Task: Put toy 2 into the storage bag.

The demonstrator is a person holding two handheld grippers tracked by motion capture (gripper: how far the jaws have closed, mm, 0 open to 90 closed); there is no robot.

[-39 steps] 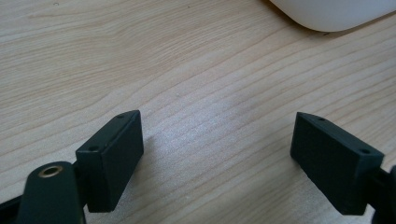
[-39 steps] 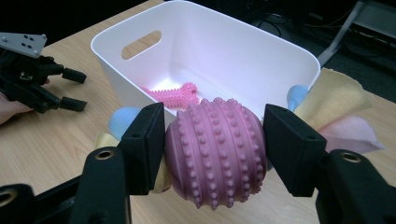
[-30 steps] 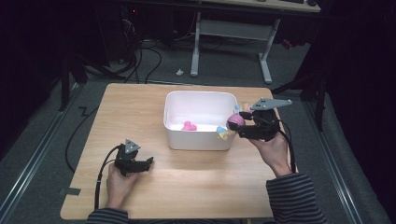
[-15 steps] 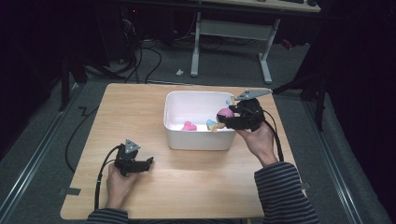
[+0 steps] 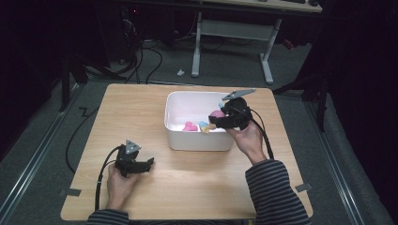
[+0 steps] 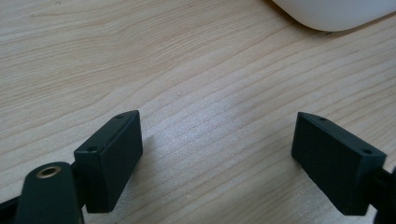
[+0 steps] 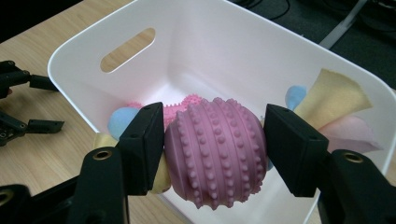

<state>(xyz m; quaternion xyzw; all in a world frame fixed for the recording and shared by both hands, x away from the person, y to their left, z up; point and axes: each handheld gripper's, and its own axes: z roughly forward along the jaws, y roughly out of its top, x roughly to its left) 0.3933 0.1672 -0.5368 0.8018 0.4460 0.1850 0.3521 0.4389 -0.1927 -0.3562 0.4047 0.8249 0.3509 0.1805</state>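
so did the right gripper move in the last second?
Yes. The right gripper, shut on the pink studded ball, went from beside the white bin's right wall to over its inside.

Overhead view; two close jaw-level views

Both forearms wear dark sleeves with thin pale stripes. The left gripper (image 5: 136,162) and the right gripper (image 5: 221,117) are black — each carries a grey three-cornered plate and trails a black cable. Their jaws are blocky black pads with small screw holes; brass-coloured rivets sit at the pivots.
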